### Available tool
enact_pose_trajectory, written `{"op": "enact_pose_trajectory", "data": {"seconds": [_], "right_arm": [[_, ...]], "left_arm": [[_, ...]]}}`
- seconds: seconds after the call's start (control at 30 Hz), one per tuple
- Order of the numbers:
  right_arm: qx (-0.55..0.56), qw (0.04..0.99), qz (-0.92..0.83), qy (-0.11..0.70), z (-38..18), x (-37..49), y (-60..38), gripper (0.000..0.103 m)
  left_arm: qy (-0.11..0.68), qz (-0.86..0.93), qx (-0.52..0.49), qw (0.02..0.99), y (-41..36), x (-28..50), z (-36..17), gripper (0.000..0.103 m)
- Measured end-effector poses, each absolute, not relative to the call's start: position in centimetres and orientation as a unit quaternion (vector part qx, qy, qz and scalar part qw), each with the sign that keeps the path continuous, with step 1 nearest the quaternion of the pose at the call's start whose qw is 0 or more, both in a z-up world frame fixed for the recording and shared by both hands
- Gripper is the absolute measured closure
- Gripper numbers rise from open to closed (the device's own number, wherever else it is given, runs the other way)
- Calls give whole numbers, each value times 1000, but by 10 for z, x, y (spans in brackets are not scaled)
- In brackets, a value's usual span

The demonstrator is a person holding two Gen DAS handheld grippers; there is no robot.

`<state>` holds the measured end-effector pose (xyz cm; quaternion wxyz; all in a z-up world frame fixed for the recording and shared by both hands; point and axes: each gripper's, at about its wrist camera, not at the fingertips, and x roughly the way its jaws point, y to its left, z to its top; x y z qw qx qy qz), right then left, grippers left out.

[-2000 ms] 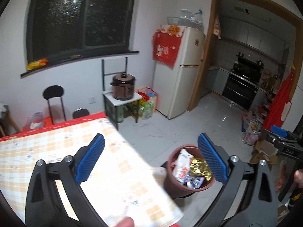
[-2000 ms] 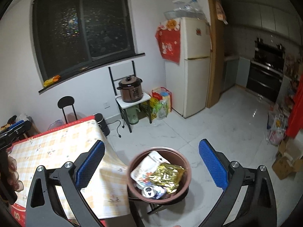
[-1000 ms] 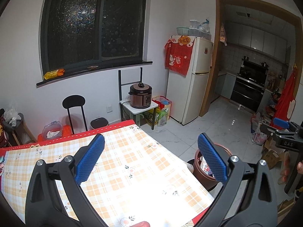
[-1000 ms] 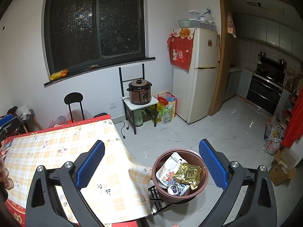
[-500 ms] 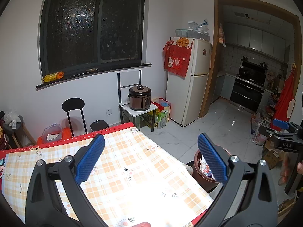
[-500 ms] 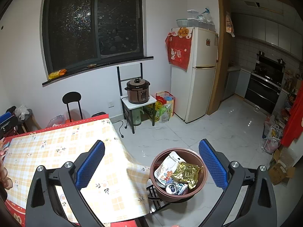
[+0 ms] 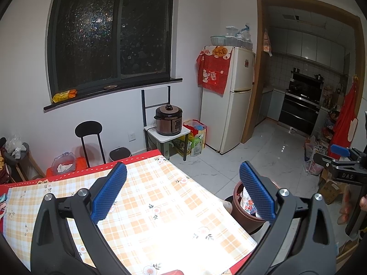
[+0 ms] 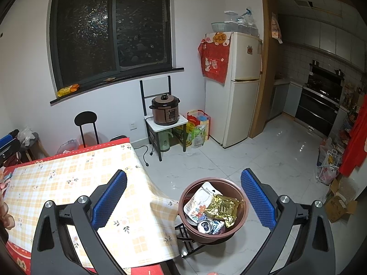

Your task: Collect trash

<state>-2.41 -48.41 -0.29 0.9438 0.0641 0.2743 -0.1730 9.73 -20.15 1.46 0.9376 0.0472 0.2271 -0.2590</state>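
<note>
Bin [image 8: 212,235] holds white pouch [image 8: 197,202], gold wrapper [image 8: 221,208], can [image 8: 205,225].

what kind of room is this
Most likely a home dining area beside a kitchen: a table with a checked yellow floral tablecloth, a white two-door fridge, and a brown electric pressure cooker on a small stand.

Home dining rm — fridge [image 7: 236,96], rice cooker [image 7: 168,120], checked-cloth table [image 7: 146,197] — kitchen w/ oven [image 7: 300,112] thru doorway.
</note>
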Motion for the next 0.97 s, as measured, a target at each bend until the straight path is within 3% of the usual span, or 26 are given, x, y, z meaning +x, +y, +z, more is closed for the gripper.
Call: {"op": "enact_pose_trajectory", "data": {"seconds": [0.97], "right_arm": [[74, 943, -168, 278, -6, -32, -500, 5]], "left_arm": [[222, -252, 61, 940, -220, 84, 19, 6]]}}
